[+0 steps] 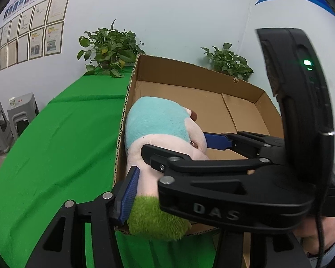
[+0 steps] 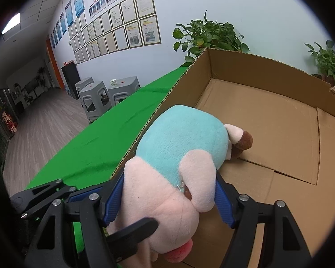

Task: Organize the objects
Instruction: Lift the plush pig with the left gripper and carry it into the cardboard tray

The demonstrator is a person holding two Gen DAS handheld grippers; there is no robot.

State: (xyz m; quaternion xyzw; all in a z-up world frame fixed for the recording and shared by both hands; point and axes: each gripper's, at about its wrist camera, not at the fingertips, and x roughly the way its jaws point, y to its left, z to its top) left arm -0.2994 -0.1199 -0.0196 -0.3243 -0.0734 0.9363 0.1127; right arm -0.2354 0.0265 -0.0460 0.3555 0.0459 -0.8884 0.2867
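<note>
Pink-and-turquoise plush toy [image 2: 178, 167] held at the near-left corner of the cardboard box [image 2: 279, 120], its body over the box floor and its green part at the near wall. The right gripper [image 2: 167, 201] is clenched on the toy's pink portion; the left gripper [image 1: 174, 178] also brackets the toy, though whether it squeezes cannot be told. Delivery appears nearly complete: release remains, and the box holds nothing else.
</note>
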